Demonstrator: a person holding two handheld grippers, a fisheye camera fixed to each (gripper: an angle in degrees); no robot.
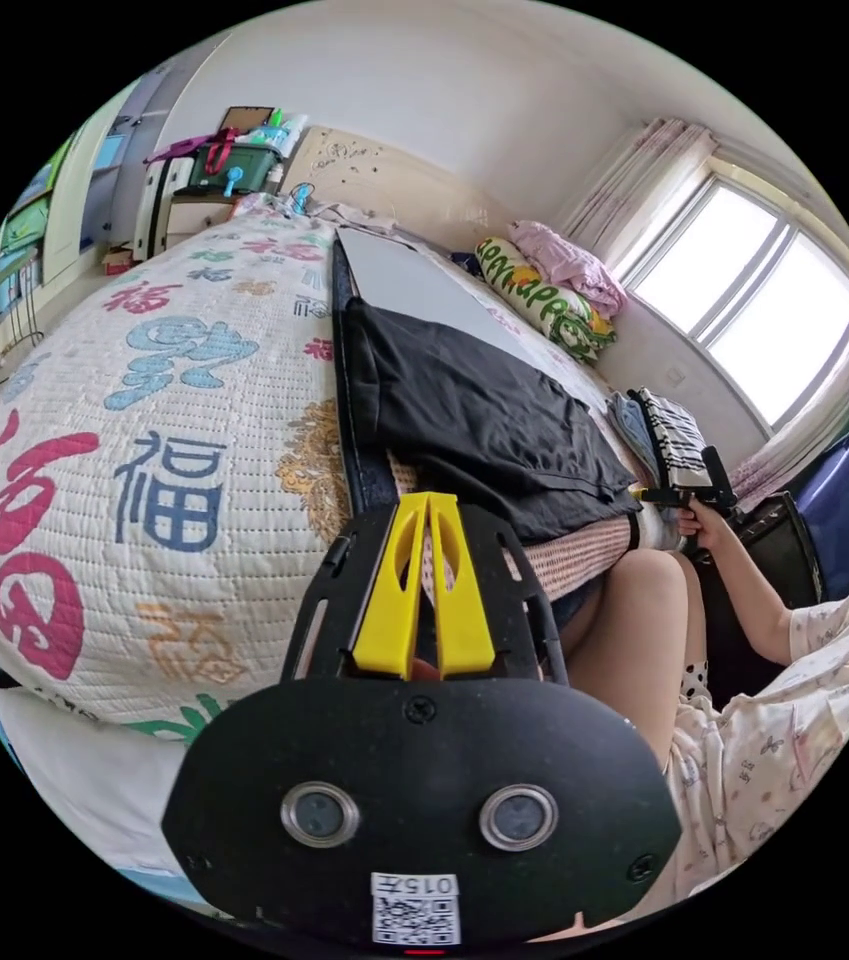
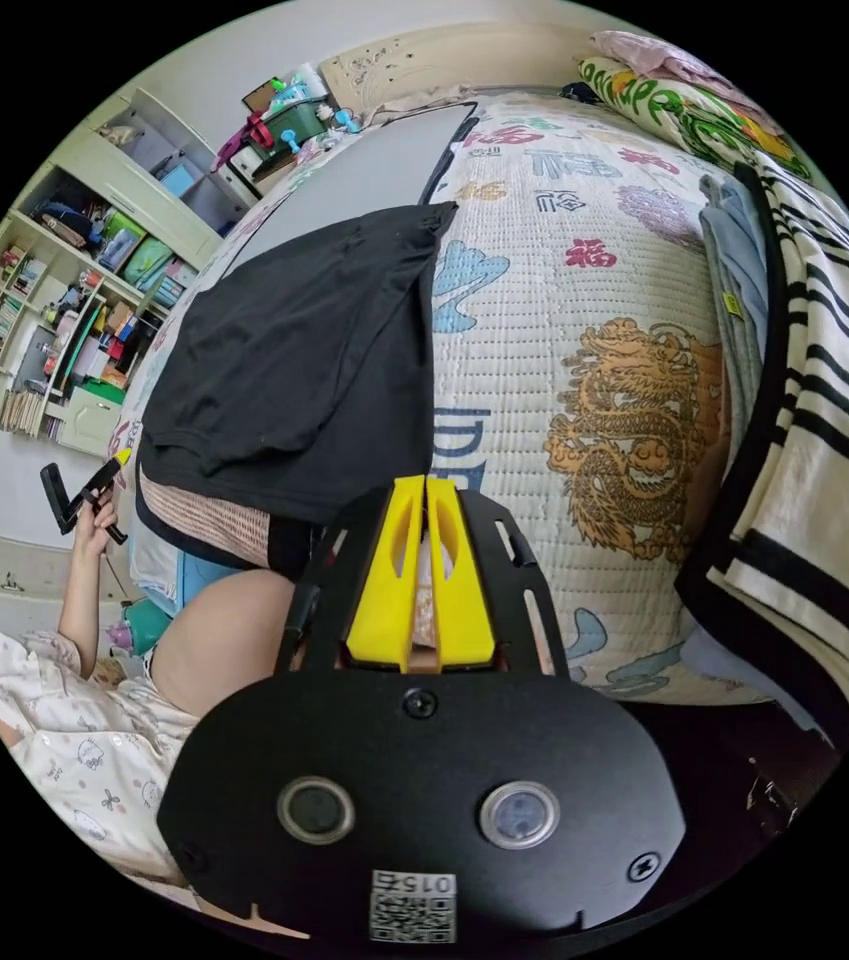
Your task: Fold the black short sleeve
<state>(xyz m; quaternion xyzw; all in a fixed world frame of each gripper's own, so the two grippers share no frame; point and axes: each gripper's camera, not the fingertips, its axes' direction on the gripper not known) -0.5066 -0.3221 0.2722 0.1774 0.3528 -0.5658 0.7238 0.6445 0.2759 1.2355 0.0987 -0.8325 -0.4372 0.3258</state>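
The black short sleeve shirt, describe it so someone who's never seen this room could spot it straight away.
Start at the bed with the white quilt printed with coloured characters and a golden dragon. The black short sleeve shirt lies on a grey board across that bed. It is plain black, unlike the black-and-white striped garment nearby.

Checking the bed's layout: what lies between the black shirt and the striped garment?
In the right gripper view, bare quilt with a gold dragon print separates the black shirt from the striped garment.

both the left hand-held gripper [image 1: 428,500] and right hand-held gripper [image 2: 426,485] have jaws closed, empty.
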